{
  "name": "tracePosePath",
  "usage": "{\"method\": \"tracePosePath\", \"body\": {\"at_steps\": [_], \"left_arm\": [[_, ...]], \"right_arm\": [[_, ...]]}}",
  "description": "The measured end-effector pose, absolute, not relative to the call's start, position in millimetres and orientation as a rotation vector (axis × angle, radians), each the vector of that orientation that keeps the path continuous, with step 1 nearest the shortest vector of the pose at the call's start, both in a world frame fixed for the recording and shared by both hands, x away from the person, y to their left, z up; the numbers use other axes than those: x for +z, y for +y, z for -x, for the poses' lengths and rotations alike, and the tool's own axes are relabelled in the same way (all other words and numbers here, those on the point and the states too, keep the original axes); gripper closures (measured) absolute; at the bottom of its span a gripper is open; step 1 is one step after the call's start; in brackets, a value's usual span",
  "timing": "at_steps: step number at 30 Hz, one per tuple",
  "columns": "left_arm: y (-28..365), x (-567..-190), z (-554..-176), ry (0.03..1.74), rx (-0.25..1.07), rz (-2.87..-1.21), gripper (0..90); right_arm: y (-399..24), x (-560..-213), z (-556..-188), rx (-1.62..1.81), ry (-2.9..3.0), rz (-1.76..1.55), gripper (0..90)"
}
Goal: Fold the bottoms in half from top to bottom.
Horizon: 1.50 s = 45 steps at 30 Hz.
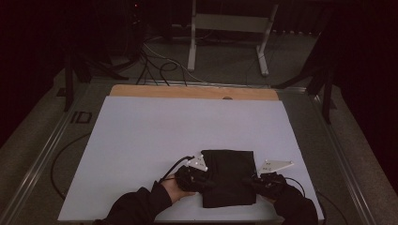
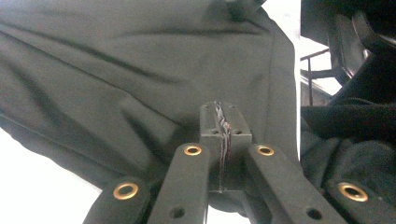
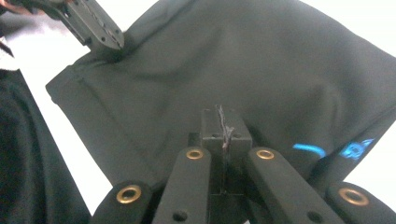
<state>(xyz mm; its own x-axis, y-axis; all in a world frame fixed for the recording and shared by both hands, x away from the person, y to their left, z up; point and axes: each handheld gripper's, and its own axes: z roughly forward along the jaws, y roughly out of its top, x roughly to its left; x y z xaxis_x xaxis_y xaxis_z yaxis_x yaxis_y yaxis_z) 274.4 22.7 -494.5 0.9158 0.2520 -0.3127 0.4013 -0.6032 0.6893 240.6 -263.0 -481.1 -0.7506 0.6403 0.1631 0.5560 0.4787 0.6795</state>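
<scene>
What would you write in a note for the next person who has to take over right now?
Left gripper: jaws shut, at the left edge of the folded black garment. It looks pinched on the cloth, but the pinch itself is hard to see.
Right gripper: jaws shut, at the garment's right edge, same doubt.
The garment lies near the front edge of the white table cover, as a rough rectangle. A small blue print shows near one corner.
Done: the garment is already folded compactly.
Left: probably one more fold or some smoothing, then let go. Check both grips before you pull.
</scene>
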Motion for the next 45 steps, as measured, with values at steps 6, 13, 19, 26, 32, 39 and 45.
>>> {"method": "tracePosePath", "body": {"at_steps": [6,13,19,26,32,39,45], "left_arm": [[24.1,-498.1,-269.7,0.460,-0.234,-2.265,89.3],[27.0,-504.3,-265.6,0.471,-0.232,-2.281,89.2],[26.9,-506.7,-263.6,0.462,-0.221,-2.295,88.4],[27.9,-507.8,-264.4,0.467,-0.231,-2.285,87.9],[29.8,-504.1,-266.1,0.478,-0.252,-2.248,77.8],[28.6,-497.4,-263.6,0.461,-0.209,-2.227,58.7],[29.7,-491.0,-266.9,0.497,-0.165,-2.216,43.6]], "right_arm": [[-263.2,-486.8,-233.8,1.105,2.631,-1.063,90.0],[-265.6,-490.6,-225.3,1.064,2.646,-1.069,90.0],[-265.6,-492.0,-216.4,1.018,2.647,-1.058,90.0],[-265.2,-494.4,-217.7,1.008,2.651,-1.064,90.0],[-265.1,-490.9,-219.0,1.074,2.621,-1.055,79.8],[-264.0,-486.8,-221.1,1.113,2.569,-1.076,57.0],[-263.4,-483.2,-225.4,1.168,2.549,-1.078,37.3]]}}
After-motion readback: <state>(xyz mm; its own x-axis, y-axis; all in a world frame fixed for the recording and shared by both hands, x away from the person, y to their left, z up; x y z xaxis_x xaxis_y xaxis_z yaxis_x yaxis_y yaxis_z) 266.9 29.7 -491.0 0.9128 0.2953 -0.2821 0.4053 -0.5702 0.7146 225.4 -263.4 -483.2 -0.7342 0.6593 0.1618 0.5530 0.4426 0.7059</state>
